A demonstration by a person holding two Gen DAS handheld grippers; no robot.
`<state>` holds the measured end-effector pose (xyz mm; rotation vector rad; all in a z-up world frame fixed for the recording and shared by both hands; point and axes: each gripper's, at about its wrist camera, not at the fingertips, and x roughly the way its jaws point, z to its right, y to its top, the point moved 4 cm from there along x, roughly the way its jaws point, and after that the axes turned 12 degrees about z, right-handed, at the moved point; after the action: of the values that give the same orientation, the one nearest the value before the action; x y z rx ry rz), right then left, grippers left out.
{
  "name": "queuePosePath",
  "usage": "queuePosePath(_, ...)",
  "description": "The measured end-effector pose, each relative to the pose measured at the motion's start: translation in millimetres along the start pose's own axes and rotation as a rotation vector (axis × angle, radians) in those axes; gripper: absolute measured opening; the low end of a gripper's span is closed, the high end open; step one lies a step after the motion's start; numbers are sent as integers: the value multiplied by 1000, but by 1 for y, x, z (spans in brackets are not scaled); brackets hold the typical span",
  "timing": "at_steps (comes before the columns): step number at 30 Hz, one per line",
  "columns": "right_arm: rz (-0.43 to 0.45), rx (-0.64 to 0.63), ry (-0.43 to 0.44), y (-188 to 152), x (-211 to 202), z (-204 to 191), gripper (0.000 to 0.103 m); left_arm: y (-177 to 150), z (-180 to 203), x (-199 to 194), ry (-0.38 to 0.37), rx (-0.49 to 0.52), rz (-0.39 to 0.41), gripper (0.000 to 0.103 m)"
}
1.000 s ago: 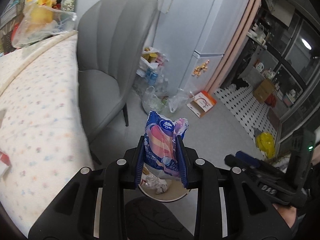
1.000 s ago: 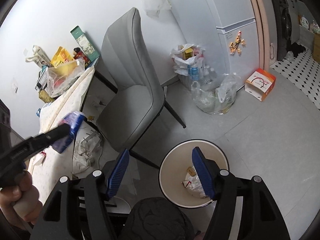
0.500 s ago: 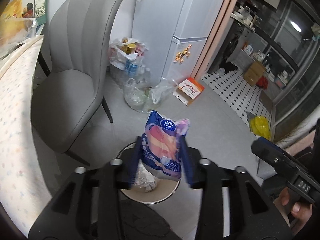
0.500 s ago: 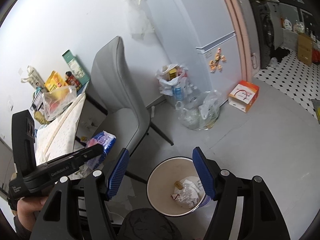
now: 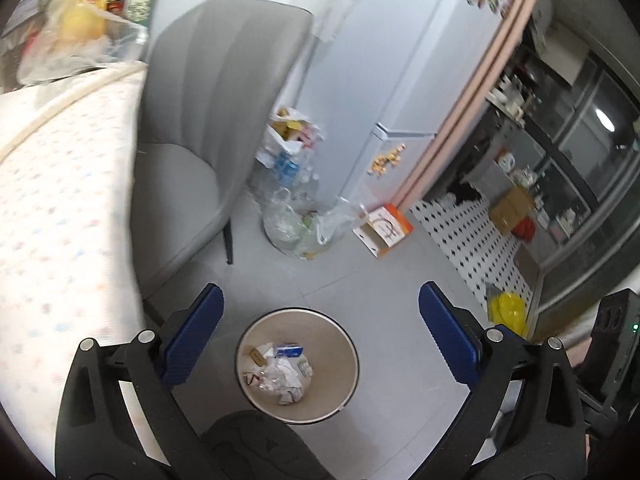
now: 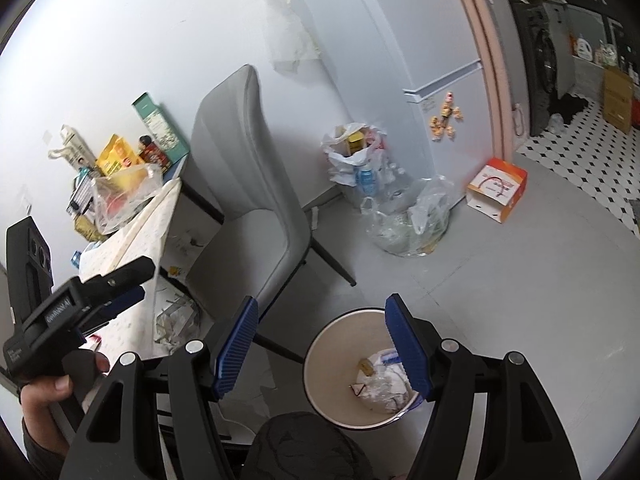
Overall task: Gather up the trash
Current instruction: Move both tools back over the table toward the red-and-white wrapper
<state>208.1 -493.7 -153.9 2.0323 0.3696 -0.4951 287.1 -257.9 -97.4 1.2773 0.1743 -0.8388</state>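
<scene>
while the left gripper (image 5: 320,332) hangs over the trash bin (image 5: 348,344) at lower centre, fingers spread wide and empty, bare floor (image 5: 376,280) lies open toward the right. grey chair (image 5: 192,152) crowds the left. blue tissue pack (image 5: 289,350) lies inside among crumpled trash. right gripper (image 6: 322,350) spread too, empty.

Black grippers (image 5: 320,336), ribbed blue pads (image 6: 406,350), silver screws.
</scene>
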Motion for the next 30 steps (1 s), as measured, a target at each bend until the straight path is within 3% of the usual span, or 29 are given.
queuePosePath(6, -16, -49, 37, -6, 2, -34, 66, 12, -33, -41, 35, -48, 81, 97)
queuePosePath(19, -4, -171, 117, -22, -6, -126, 95, 14, -113, -135, 91, -159, 243, 97)
queuePosePath(30, -13, -278, 168, -39, -11, -198, 95, 7, -175, -200, 161, -222, 375, 97)
